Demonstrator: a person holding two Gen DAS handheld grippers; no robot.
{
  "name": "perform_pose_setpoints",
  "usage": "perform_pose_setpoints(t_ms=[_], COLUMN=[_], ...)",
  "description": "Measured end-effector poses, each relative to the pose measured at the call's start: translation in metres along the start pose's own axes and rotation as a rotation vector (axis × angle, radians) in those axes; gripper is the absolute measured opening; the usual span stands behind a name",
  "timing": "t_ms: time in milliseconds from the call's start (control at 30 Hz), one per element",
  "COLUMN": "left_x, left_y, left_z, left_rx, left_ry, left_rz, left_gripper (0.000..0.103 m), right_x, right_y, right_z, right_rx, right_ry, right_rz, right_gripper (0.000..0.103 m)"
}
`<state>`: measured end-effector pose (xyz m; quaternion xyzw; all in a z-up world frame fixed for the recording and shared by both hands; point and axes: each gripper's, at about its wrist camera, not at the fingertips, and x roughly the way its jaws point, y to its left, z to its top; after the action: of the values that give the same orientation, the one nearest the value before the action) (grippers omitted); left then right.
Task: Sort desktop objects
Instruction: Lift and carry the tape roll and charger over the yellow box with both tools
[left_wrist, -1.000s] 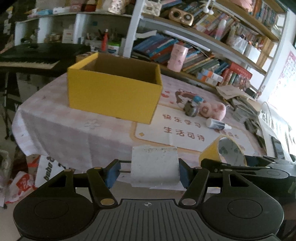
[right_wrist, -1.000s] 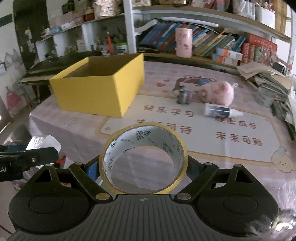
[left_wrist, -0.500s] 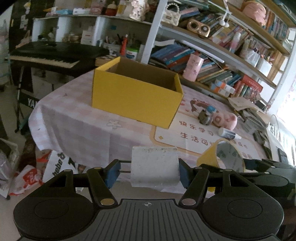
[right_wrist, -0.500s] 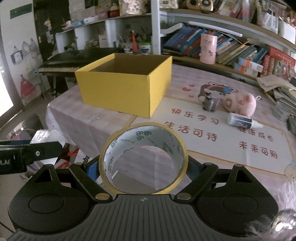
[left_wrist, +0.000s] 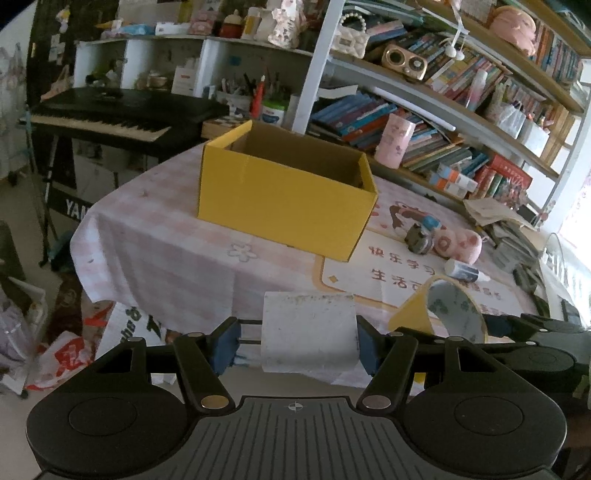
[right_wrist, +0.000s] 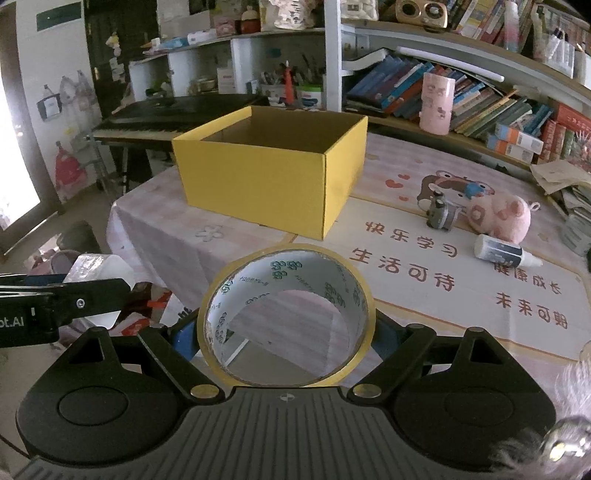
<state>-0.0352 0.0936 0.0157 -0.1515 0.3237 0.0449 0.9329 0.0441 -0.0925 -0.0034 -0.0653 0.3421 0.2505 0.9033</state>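
My left gripper (left_wrist: 295, 345) is shut on a white block (left_wrist: 309, 338) and holds it off the near table edge. My right gripper (right_wrist: 284, 332) is shut on a yellow tape roll (right_wrist: 286, 317), which also shows in the left wrist view (left_wrist: 443, 310). An open yellow box (left_wrist: 284, 195) stands on the table, ahead and left in the right wrist view (right_wrist: 269, 177). The left gripper with its block shows at the left edge of the right wrist view (right_wrist: 96, 271).
On the printed mat (right_wrist: 461, 280) lie a pink plush pig (right_wrist: 498, 218), a small grey toy (right_wrist: 439, 214) and a white glue bottle (right_wrist: 506, 254). A pink cup (right_wrist: 437, 103), bookshelves and a keyboard (left_wrist: 110, 118) stand behind. Bags lie on the floor at left.
Both grippers have pulled back and risen from the table while keeping their loads. The yellow box and the mat objects now sit farther away in both views.
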Motion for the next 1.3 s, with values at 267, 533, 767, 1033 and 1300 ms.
perform_pose_setpoints(t_ms=[267, 533, 767, 1033, 1300], left_x=[0.000, 0.005, 0.019, 0.038, 0.065], left_y=[0.007, 0.010, 0.012, 0.011, 0.016], left_z=[0.003, 0.007, 0.014, 0.033, 0.085], left_rx=[-0.002, -0.020, -0.039, -0.013, 0.012], left_ry=[-0.001, -0.002, 0.001, -0.015, -0.102], left_rz=[0.008, 0.010, 0.004, 0.025, 0.064], left_gripper=[0.065, 0.065, 0.065, 0.065, 0.065], right_x=[0.003, 0.008, 0.020, 0.040, 0.064], right_y=[0.007, 0.008, 0.005, -0.003, -0.007], right_z=[0.004, 0.009, 0.017, 0.046, 0.096], right_rx=[-0.008, -0.024, -0.045, -0.064, -0.124], right_ry=[-0.001, 0.003, 0.011, -0.040, -0.137], right_rz=[0.007, 0.009, 0.006, 0.009, 0.041], right_gripper=[0.088, 0.088, 0.088, 0.088, 0.088])
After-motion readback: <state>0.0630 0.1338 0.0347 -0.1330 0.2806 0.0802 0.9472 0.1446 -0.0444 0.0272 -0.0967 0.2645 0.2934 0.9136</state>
